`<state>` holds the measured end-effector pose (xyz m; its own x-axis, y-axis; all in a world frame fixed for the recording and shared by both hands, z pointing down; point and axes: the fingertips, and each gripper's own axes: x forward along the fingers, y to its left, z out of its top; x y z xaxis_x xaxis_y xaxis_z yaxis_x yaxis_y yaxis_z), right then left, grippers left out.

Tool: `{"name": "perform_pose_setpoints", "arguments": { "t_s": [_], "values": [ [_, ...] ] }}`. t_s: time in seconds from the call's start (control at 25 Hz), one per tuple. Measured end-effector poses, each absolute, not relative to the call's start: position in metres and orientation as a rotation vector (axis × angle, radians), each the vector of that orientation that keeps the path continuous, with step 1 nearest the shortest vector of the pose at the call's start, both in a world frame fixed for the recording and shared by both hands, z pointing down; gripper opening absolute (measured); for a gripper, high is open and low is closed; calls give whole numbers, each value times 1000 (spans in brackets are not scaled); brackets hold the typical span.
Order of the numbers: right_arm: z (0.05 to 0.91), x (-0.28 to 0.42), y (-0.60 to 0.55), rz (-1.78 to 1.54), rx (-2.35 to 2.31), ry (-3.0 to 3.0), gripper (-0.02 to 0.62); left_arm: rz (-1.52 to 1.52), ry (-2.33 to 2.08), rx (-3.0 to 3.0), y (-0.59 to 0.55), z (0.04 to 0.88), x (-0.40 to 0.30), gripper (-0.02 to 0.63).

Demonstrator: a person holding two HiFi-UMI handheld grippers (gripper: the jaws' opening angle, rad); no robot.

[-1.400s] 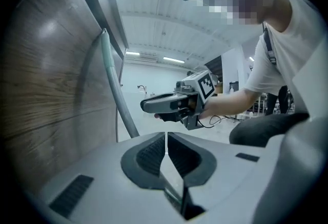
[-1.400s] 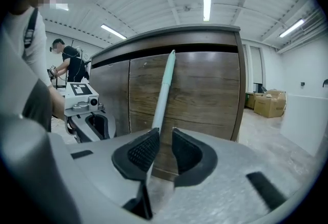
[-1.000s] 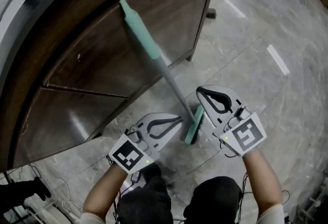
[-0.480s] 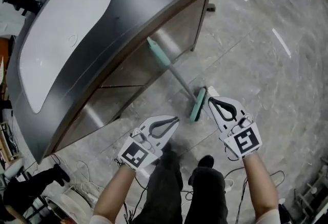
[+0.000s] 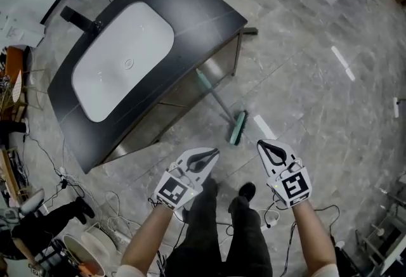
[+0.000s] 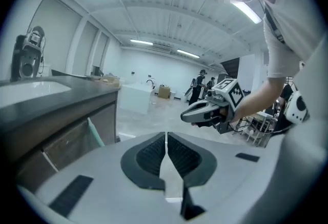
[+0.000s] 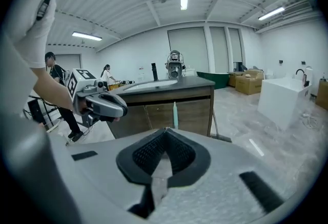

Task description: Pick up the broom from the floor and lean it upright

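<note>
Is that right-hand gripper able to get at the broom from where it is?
Probably yes: only bare floor lies between the right gripper and the broom leaning on the cabinet, though its shut jaws must open first.

Floor (image 5: pixel 330 117): grey veined stone, polished; I see lamp streaks mirrored in it. Counter top (image 5: pixel 196 6): dark, smooth, matt with a faint sheen. Basin (image 5: pixel 124 60): white and glossy. Cabinet front (image 7: pixel 192 110): brown wood grain, satin finish. Broom (image 5: pixel 222 106): dull grey metal shaft, with a mint-green plastic grip and head, both matt. Left gripper (image 5: pixel 214 153) and right gripper (image 5: pixel 261 145): pale grey matt plastic shells; from my station their pads (image 6: pixel 152 152) read as black ribbed rubber.
</note>
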<state>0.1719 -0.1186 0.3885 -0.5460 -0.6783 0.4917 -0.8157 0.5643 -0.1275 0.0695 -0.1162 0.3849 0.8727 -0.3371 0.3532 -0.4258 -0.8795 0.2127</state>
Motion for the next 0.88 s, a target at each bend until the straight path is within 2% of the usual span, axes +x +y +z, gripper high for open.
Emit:
{"name": "perform_pose_setpoints", "arguments": {
  "t_s": [0.24,0.56,0.88],
  "values": [
    [263,182,-77,412,1179,-2444,0,406,-659,2750,-81,273,75,14],
    [125,196,10,497,1221,-2451,0,380,-786,2693,9,122,76,12],
    [54,181,60,458,1305,-2474,0,337,-846,2690,75,55,29,14]
  ]
}}
